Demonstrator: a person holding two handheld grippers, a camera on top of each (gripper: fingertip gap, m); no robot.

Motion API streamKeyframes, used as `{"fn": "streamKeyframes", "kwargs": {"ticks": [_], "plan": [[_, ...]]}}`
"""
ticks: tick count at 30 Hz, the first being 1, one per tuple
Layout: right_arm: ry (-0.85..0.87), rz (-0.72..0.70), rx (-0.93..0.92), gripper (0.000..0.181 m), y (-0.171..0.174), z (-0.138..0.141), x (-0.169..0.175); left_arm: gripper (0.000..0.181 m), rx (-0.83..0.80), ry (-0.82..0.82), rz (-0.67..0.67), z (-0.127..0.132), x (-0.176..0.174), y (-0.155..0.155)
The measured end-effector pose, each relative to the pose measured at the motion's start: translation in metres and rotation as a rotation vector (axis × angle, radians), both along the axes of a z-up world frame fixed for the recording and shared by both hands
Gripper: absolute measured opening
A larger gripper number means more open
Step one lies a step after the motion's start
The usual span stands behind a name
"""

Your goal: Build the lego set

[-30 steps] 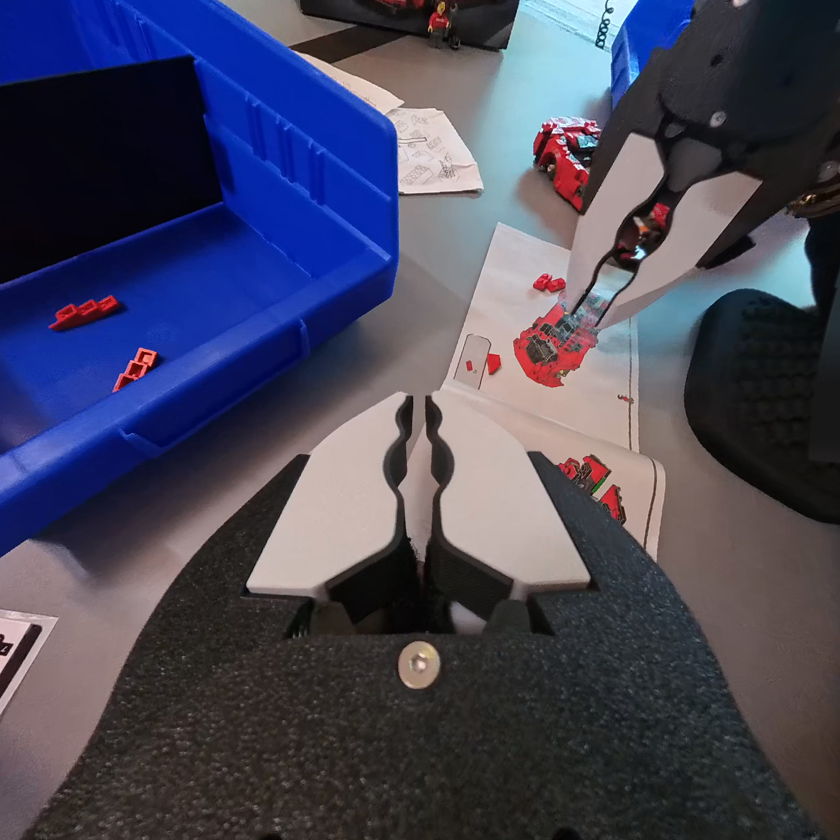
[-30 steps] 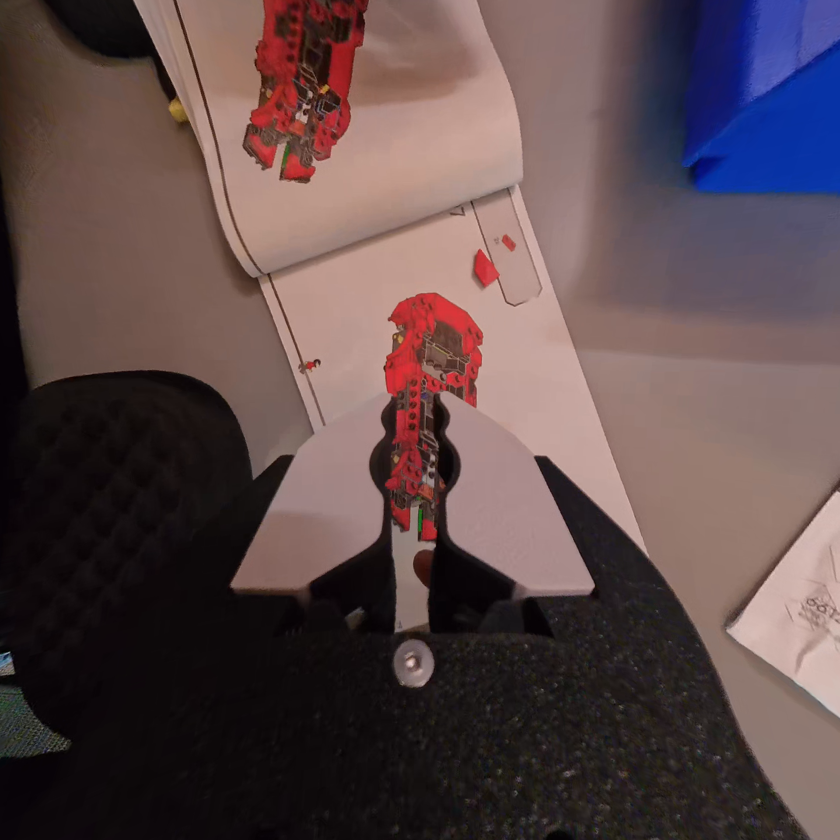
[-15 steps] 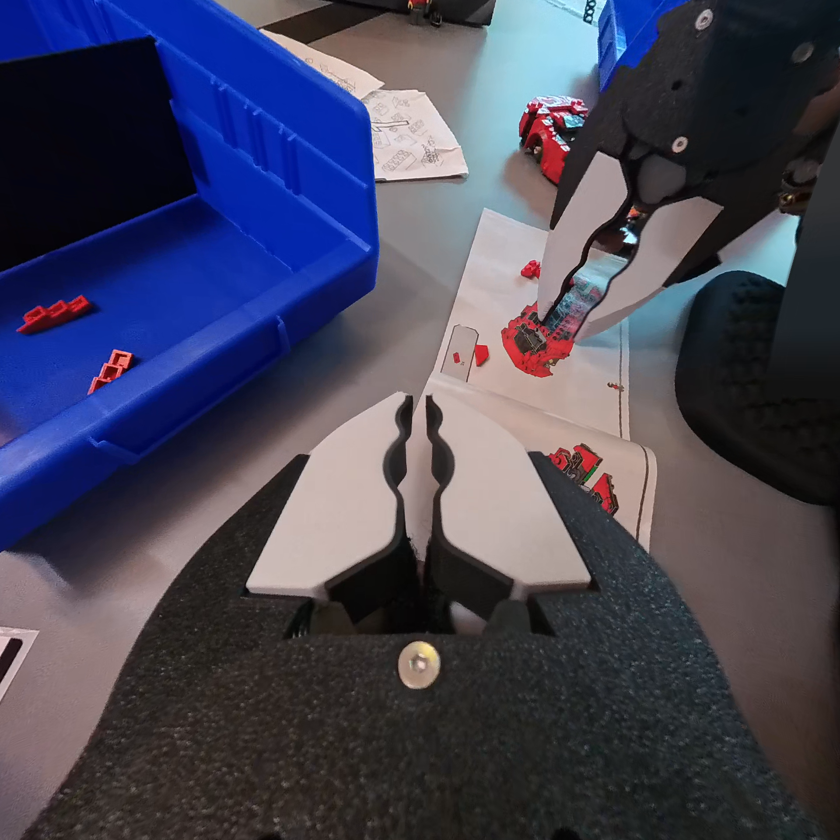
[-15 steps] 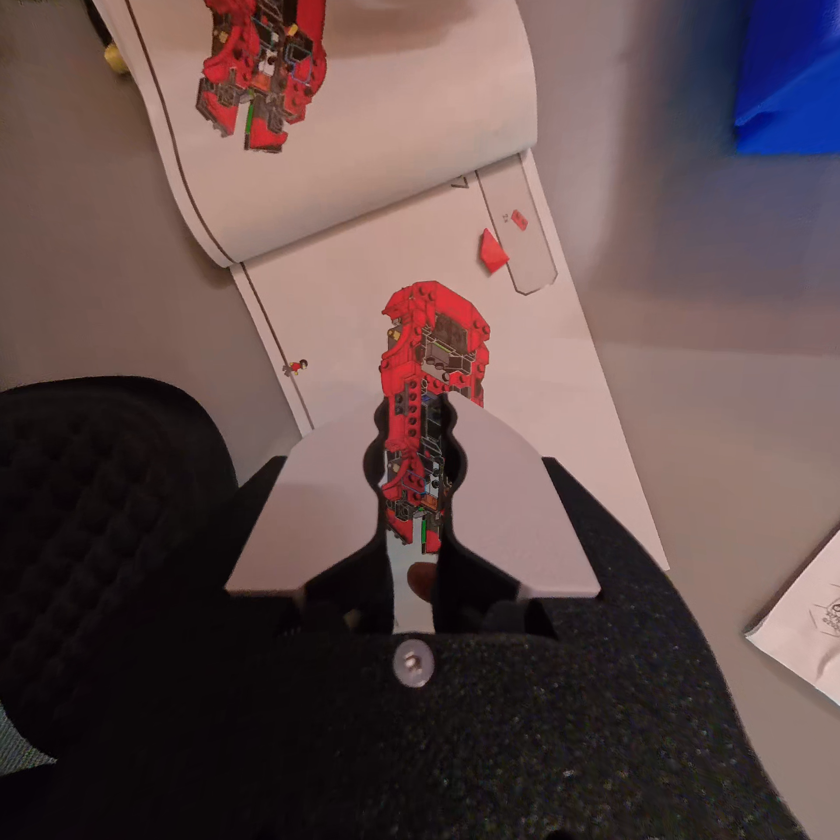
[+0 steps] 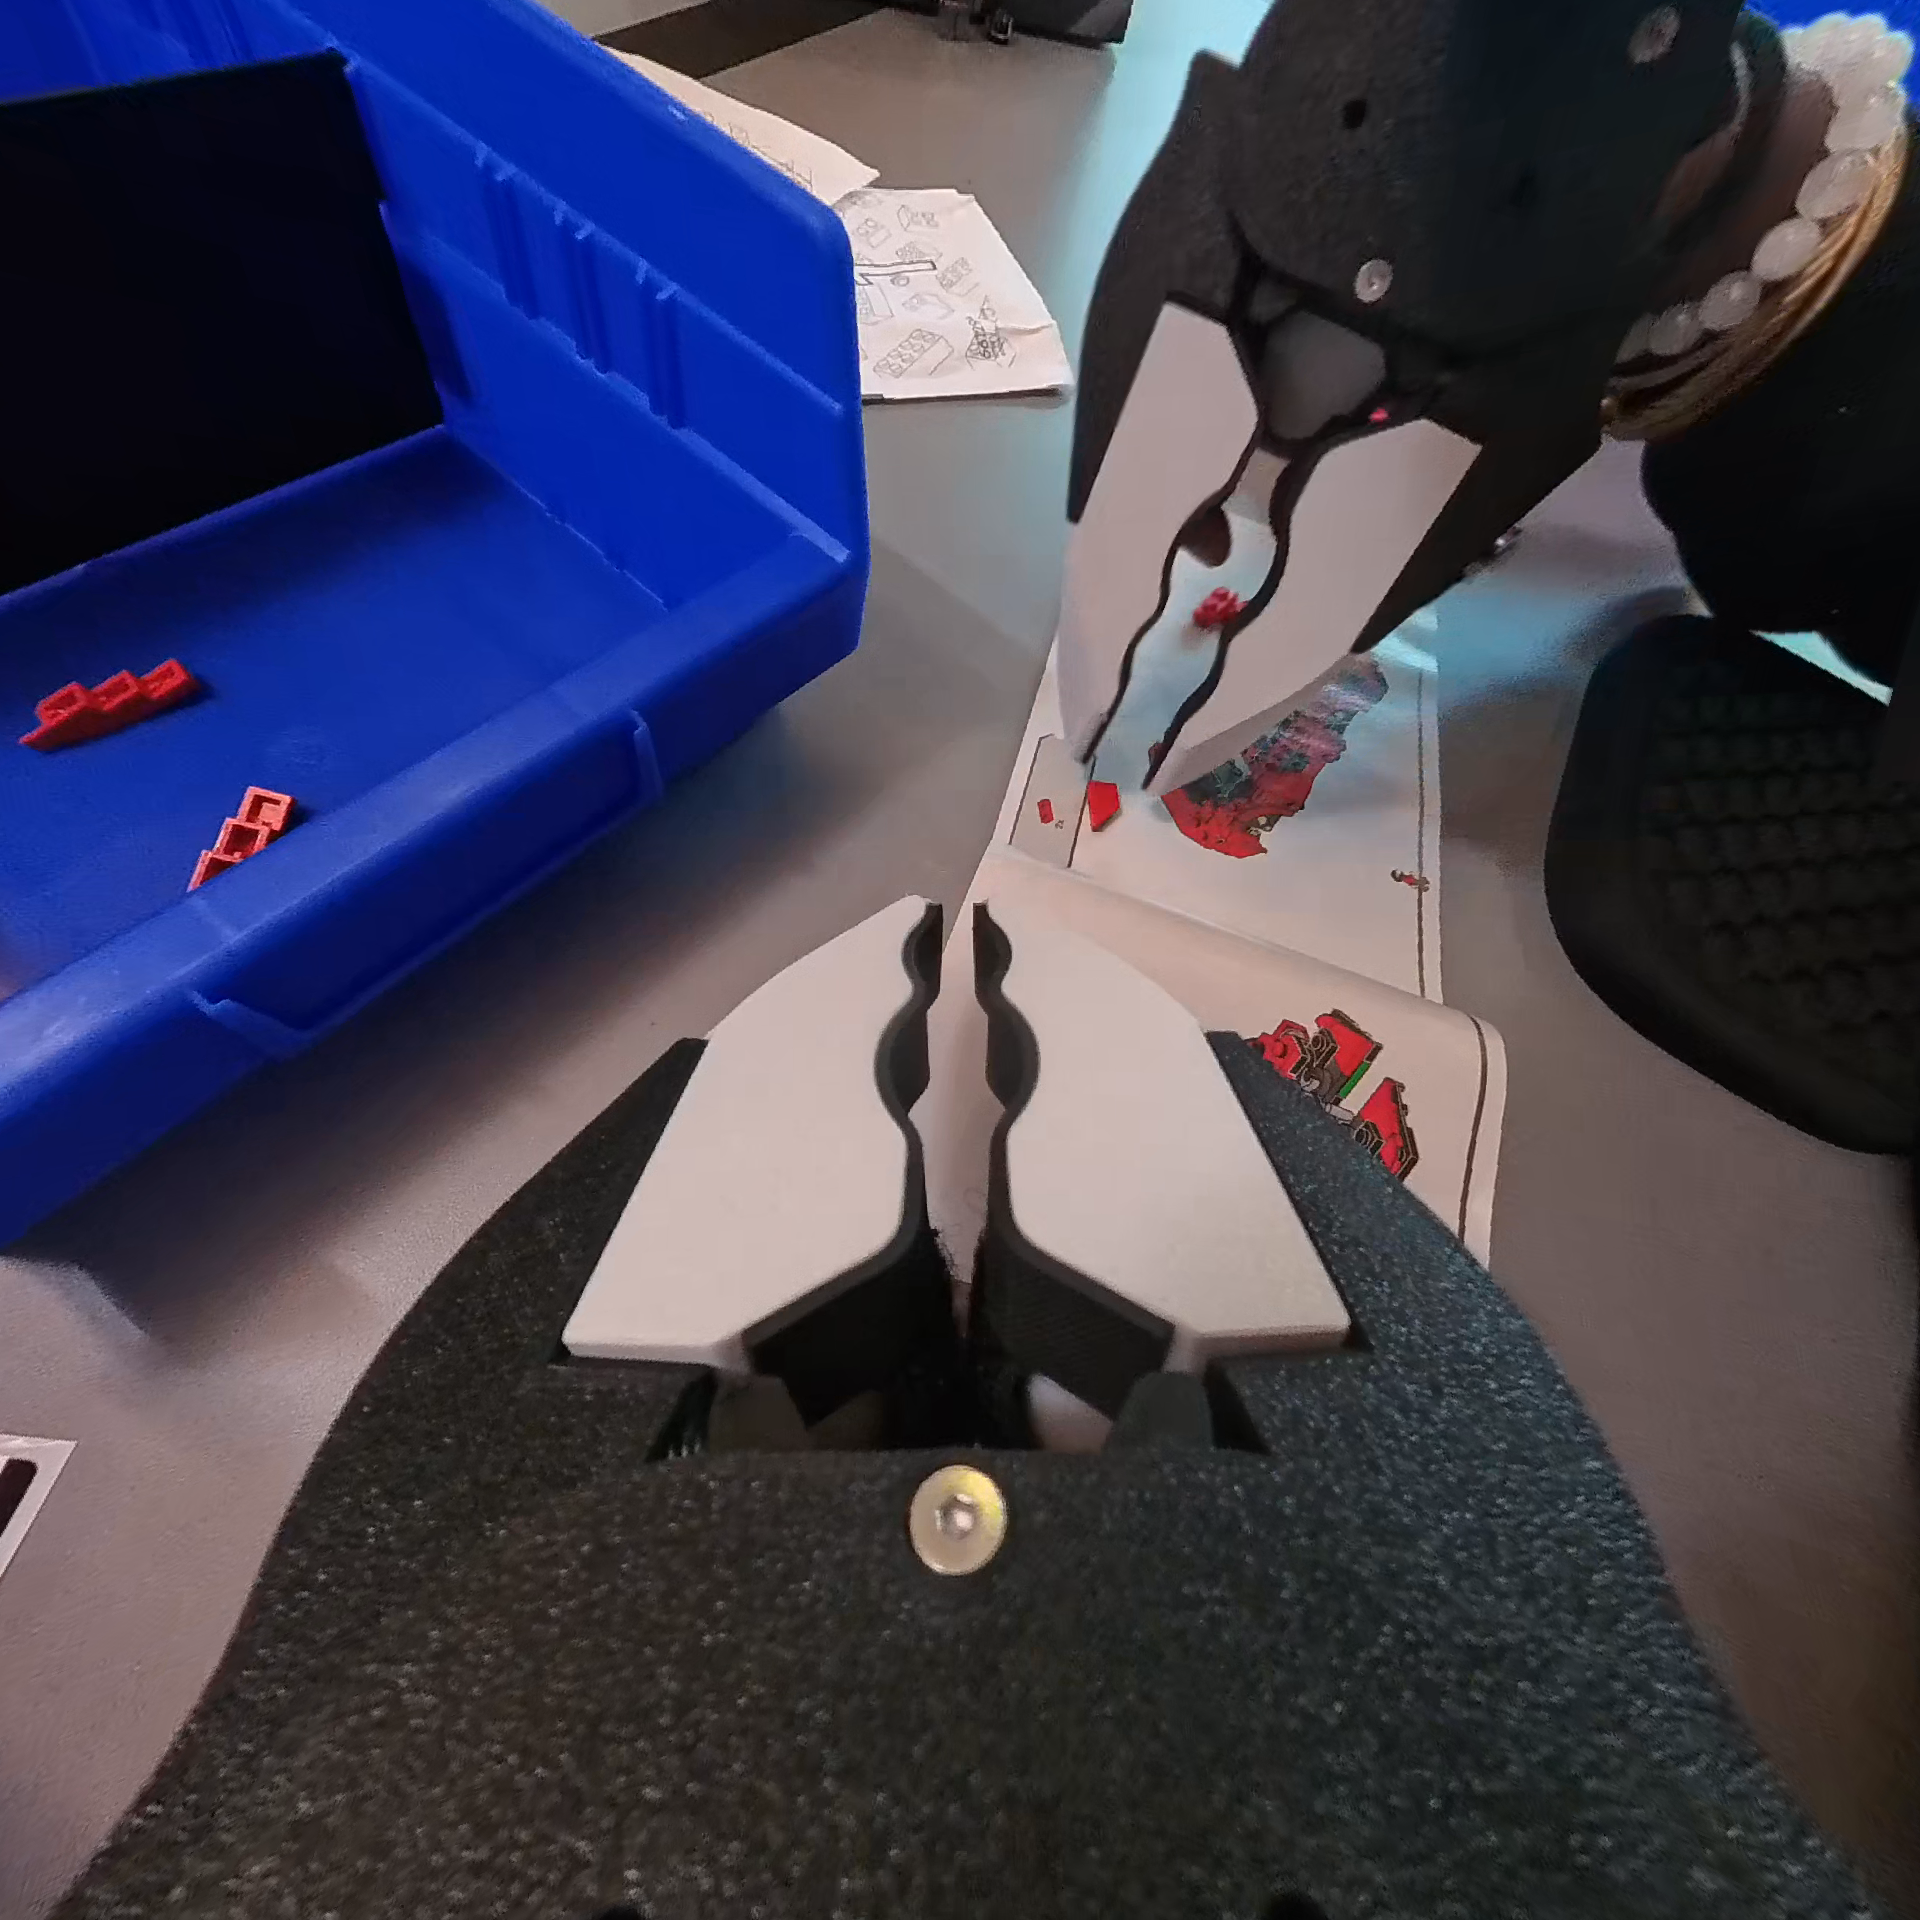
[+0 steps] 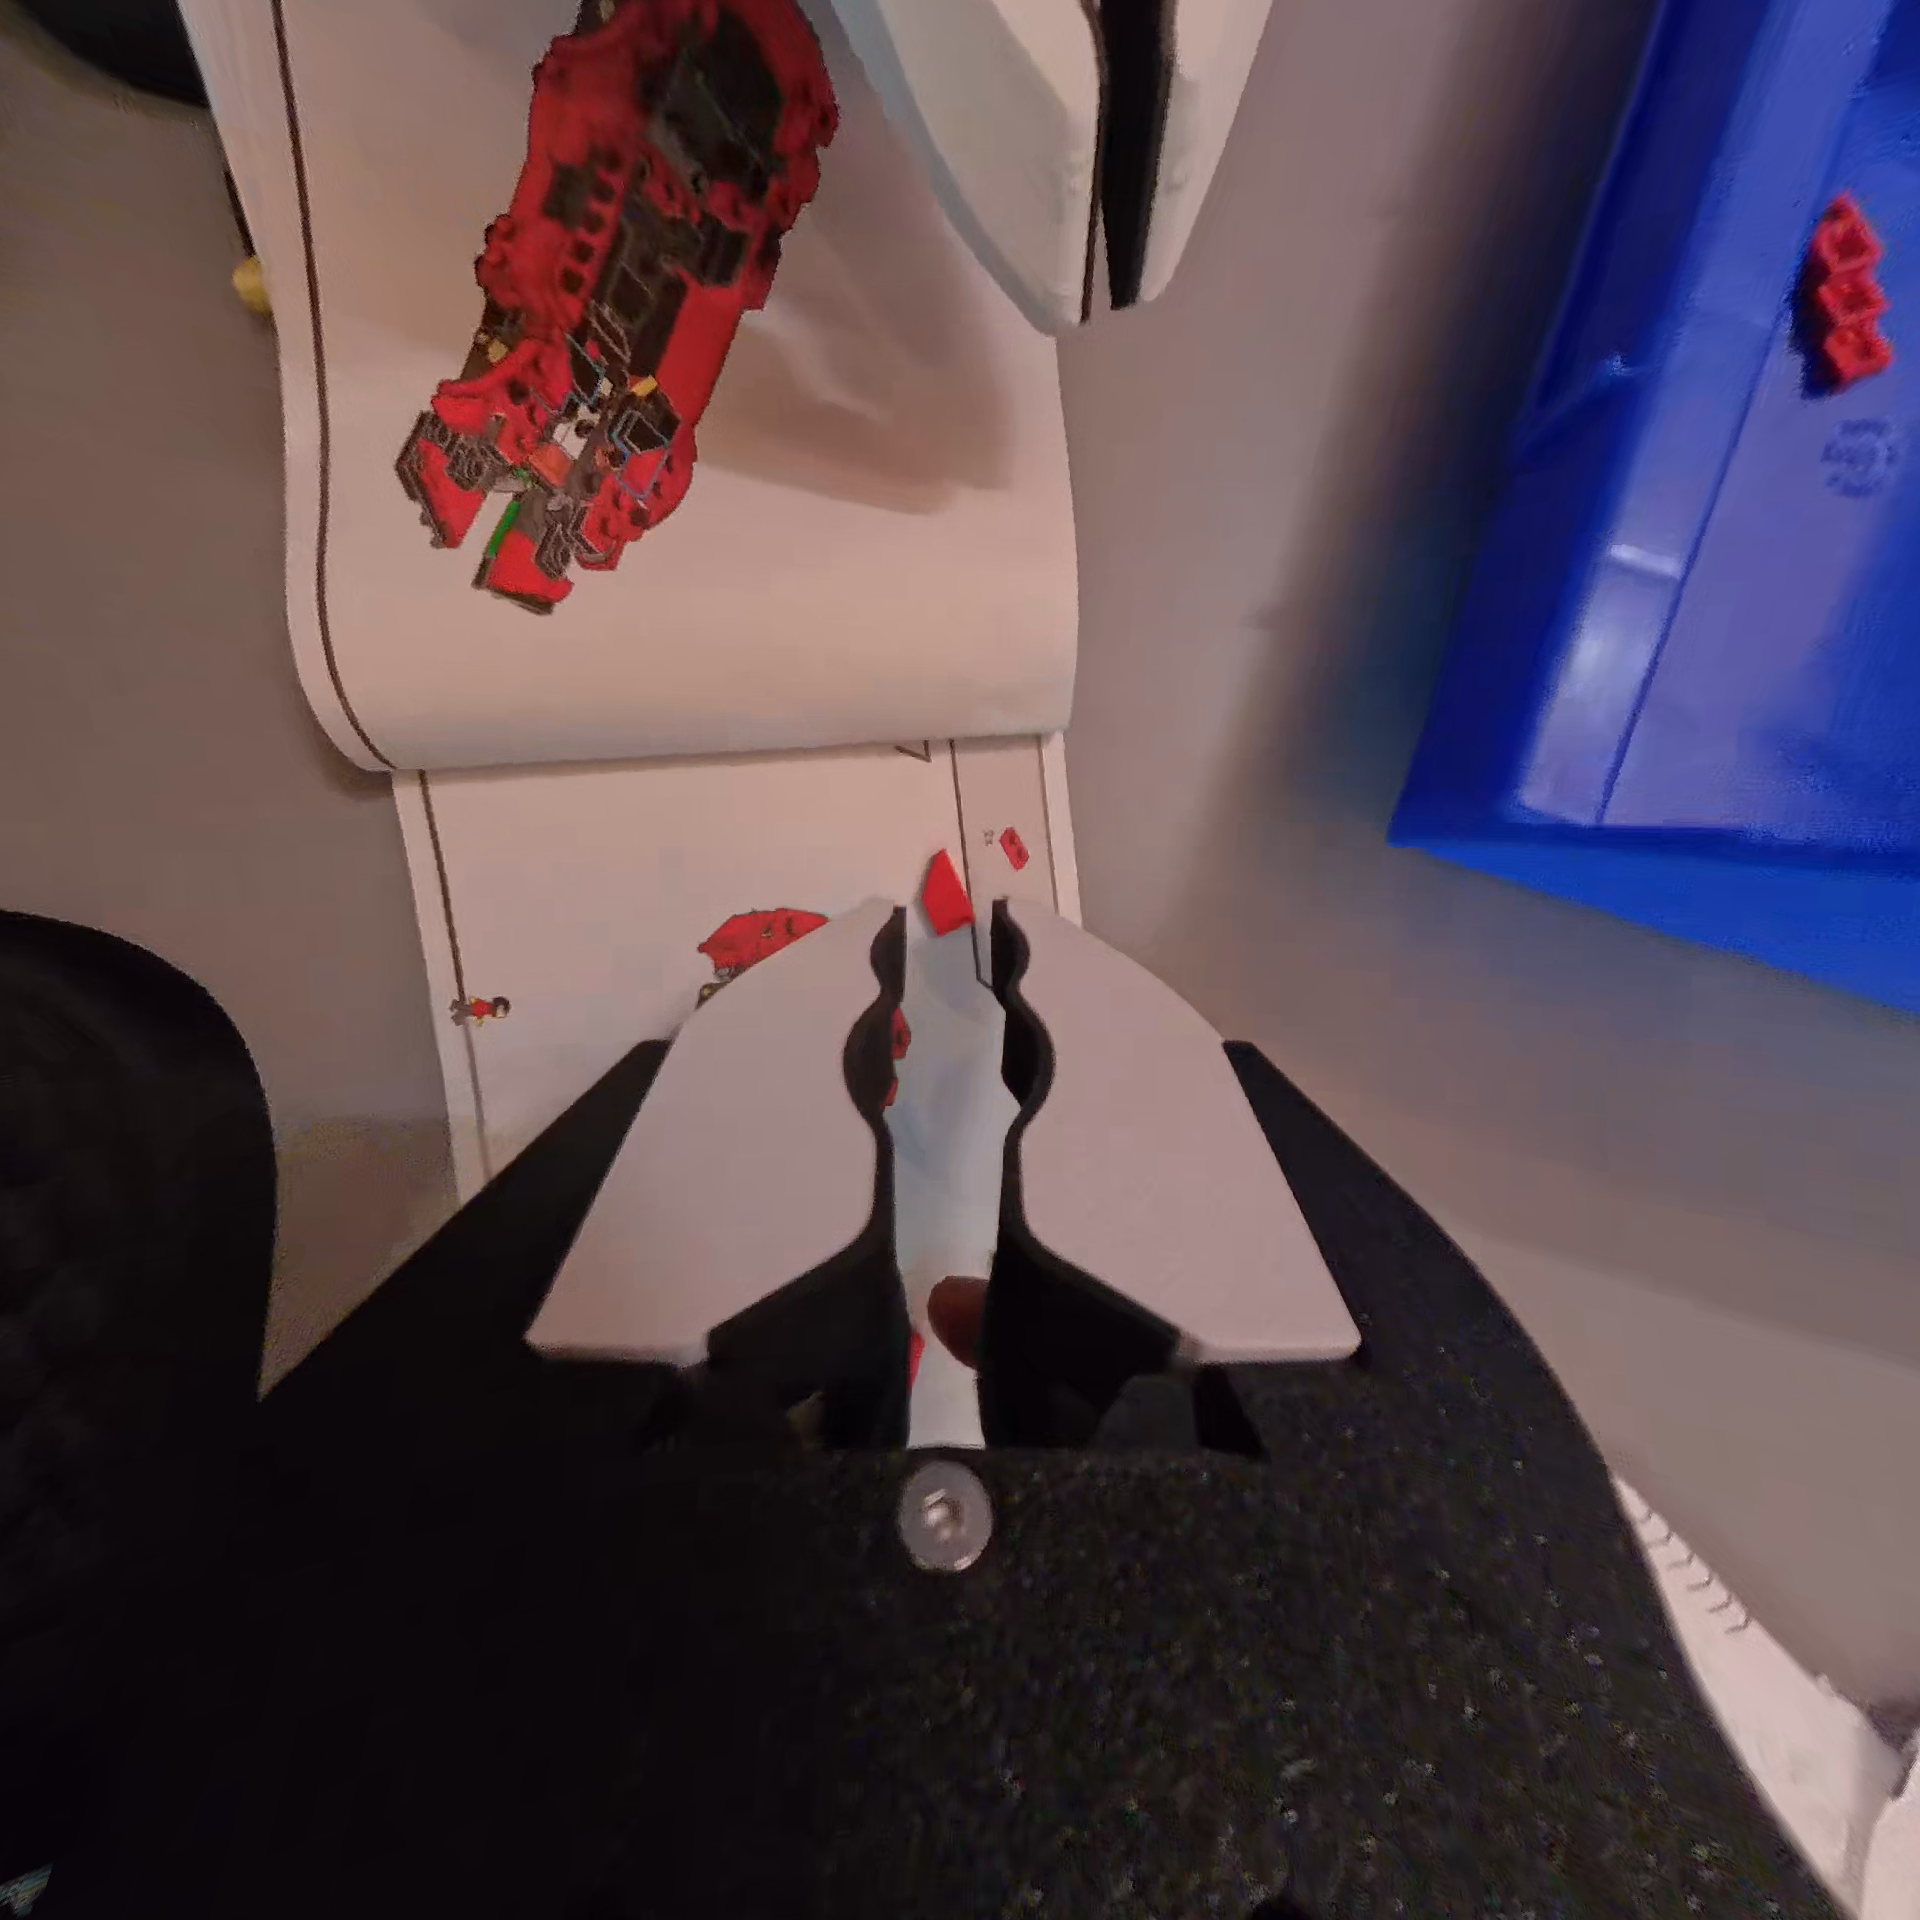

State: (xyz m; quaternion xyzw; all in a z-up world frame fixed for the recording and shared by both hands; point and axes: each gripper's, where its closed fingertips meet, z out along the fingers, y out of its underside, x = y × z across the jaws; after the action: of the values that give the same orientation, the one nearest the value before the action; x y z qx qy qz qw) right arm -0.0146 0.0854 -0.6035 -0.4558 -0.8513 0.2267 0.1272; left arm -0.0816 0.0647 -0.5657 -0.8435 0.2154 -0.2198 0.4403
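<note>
An open instruction booklet (image 5: 1299, 831) lies on the grey table. A small red wedge piece (image 5: 1101, 805) lies on its page beside the printed parts box; it also shows in the right wrist view (image 6: 943, 891). My right gripper (image 5: 1117, 769) points down at the page, slightly open, with its tips on either side of the wedge (image 6: 945, 914). My left gripper (image 5: 956, 914) is shut and empty, held low over the near, curled page. Its fingers (image 6: 1039, 156) show at the top of the right wrist view. Another small red piece (image 5: 1216, 608) lies farther up the page.
A blue bin (image 5: 727, 582) on the left holds two small red stepped assemblies (image 5: 104, 707) (image 5: 239, 831). Loose printed sheets (image 5: 935, 312) lie behind it. A black textured pad (image 5: 1745, 883) lies to the right of the booklet. A wrist with a bead bracelet (image 5: 1818, 208) is above it. Some 9 centimeters of space lies between my two pairs of fingers.
The right gripper has moved from over the printed car picture to the page's near-left corner, down over the red wedge, and its jaws have narrowed a little. The left gripper stays shut.
</note>
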Motion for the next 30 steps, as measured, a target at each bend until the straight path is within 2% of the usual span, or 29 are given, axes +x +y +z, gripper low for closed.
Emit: {"fn": "streamKeyframes", "kwargs": {"ticks": [6, 10, 13, 15, 17, 19, 21, 23, 26, 28, 30], "plan": [[-0.021, 0.084, 0.015, 0.016, 0.0, -0.007, -0.001, 0.005, 0.0, 0.001, -0.004, 0.0, 0.001, 0.0], [-0.022, 0.109, 0.012, 0.01, -0.001, -0.008, -0.001, 0.005, -0.001, 0.003, -0.006, 0.0, 0.001, 0.0], [-0.011, 0.111, 0.011, 0.008, -0.002, -0.008, -0.001, 0.005, 0.0, 0.005, -0.007, -0.001, 0.001, 0.0], [0.007, 0.063, -0.002, 0.008, -0.002, -0.002, 0.003, 0.005, -0.004, 0.007, -0.007, -0.002, 0.001, 0.0], [0.037, -0.059, -0.015, 0.008, 0.005, 0.016, 0.017, 0.005, -0.005, 0.008, -0.006, -0.002, 0.001, 0.0], [0.095, -0.253, -0.018, 0.008, 0.019, 0.044, 0.046, 0.005, 0.001, 0.008, -0.003, -0.001, 0.0, 0.0], [0.163, -0.529, -0.032, 0.008, 0.038, 0.072, 0.092, 0.005, 0.012, 0.014, -0.007, 0.001, 0.001, 0.001], [0.219, -0.82, -0.043, 0.008, 0.056, 0.088, 0.149, 0.005, 0.028, 0.016, -0.024, 0.004, 0.005, 0.002], [0.217, -1.112, -0.053, 0.008, 0.06, 0.079, 0.219, 0.007, 0.01, 0.035, -0.075, 0.013, 0.021, 0.004], [0.243, -1.171, -0.099, 0.008, 0.051, 0.069, 0.232, 0.013, 0.006, 0.083, -0.137, 0.025, 0.039, 0.003], [0.263, -1.191, -0.134, 0.008, 0.045, 0.059, 0.23, 0.019, 0.029, 0.144, -0.201, 0.041, 0.061, 0.004]]}}
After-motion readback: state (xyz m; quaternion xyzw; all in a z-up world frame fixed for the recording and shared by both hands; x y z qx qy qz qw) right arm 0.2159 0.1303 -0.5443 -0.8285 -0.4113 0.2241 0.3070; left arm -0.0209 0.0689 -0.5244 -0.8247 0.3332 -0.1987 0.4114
